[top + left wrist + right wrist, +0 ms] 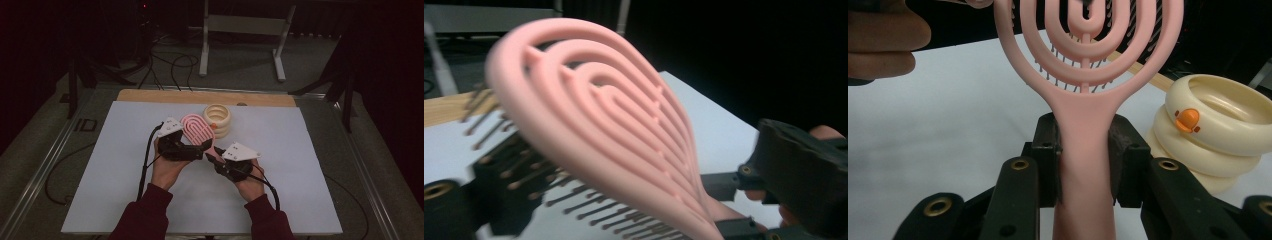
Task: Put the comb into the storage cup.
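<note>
A pink hairbrush (195, 129) with a vented oval head is held off the white tabletop (115, 175), head pointing away from me. My right gripper (209, 156) is shut on its handle (1085, 150), both pads pressed against the sides. My left gripper (204, 146) comes in from the left at the head. In the left gripper view the head (614, 125) lies slanted between the jaws, with its dark bristles (524, 175) brushing the left pad. I see no pad pressing on it.
A cream holder of stacked rings (217, 119) with an orange button (1188, 120) stands just behind and right of the brush. A wooden strip (200, 96) runs along the table's far edge. Cables and a metal stand (240, 30) are on the floor beyond.
</note>
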The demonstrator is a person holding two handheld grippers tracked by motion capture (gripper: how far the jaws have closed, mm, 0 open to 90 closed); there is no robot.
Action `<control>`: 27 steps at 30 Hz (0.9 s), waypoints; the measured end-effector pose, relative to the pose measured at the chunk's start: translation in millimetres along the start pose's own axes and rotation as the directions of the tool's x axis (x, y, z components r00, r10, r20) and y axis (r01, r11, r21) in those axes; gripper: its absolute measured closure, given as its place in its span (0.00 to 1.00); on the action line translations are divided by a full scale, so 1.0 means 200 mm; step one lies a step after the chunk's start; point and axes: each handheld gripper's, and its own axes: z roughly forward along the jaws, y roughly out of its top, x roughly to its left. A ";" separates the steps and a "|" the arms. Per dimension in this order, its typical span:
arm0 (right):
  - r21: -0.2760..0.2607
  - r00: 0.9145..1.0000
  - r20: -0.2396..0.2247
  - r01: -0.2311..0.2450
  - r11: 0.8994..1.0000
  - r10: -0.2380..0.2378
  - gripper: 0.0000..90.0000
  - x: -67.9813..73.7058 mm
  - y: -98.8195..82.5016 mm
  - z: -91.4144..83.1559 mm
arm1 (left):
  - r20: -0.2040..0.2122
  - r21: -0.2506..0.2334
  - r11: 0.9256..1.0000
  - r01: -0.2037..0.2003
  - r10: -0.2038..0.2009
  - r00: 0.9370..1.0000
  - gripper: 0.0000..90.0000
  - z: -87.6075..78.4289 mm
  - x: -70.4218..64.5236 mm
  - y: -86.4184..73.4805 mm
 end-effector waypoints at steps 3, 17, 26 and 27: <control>-0.003 1.000 0.003 0.002 1.000 -0.002 0.78 0.00 0.00 0.00 | -0.008 -0.013 1.000 0.012 -0.012 1.000 0.23 -0.01 0.00 0.00; 0.018 1.000 0.011 0.021 1.000 -0.021 0.78 0.01 -0.01 0.01 | 0.104 -0.056 0.998 0.035 -0.029 0.994 0.63 -0.03 0.01 0.00; 0.019 0.999 0.038 0.016 1.000 -0.016 0.76 0.00 -0.01 0.03 | 0.159 -0.065 0.997 0.046 -0.035 0.987 0.70 -0.01 -0.02 0.02; 0.019 0.999 0.045 0.019 1.000 -0.020 0.75 0.01 -0.01 0.03 | 0.158 -0.067 0.997 0.045 -0.033 0.987 0.70 -0.01 -0.02 0.02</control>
